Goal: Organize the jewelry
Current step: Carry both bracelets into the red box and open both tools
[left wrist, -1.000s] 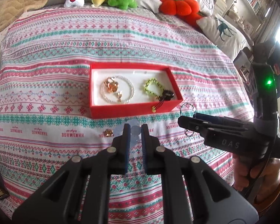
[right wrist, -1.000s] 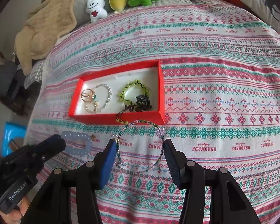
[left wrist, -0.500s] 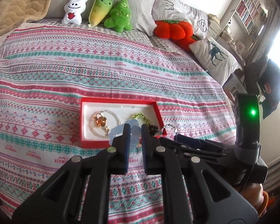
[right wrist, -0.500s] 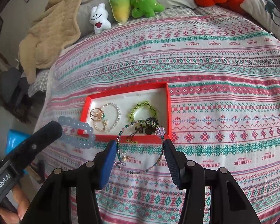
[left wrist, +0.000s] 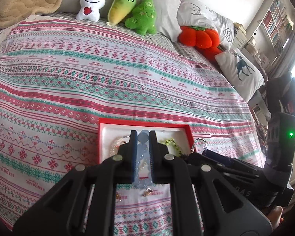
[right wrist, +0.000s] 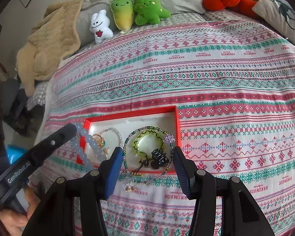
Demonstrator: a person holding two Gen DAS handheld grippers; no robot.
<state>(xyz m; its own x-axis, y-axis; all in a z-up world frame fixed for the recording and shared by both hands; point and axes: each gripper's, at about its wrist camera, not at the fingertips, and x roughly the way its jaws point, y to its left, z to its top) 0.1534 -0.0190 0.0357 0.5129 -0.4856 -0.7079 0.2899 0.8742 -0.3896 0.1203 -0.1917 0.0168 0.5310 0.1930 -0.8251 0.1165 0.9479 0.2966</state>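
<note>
Here the patterned bedspread (right wrist: 226, 74) fills both views, with a red jewelry box (right wrist: 178, 125) at about six o'clock on it. The left gripper (left wrist: 141, 141) is clamped together on a pale blue bead bracelet (right wrist: 84, 145), hanging over the box's left edge. The right gripper (right wrist: 146, 158) holds a thin green beaded bracelet (right wrist: 147, 127) stretched between its wide-set fingers, above the box's near right part. Inside the box lie a pearl bracelet (right wrist: 118, 135), a lime bead bracelet (right wrist: 147, 135) and a black hair claw (right wrist: 158, 155). Small earrings (left wrist: 147, 191) sit on the cloth near the box's front.
</note>
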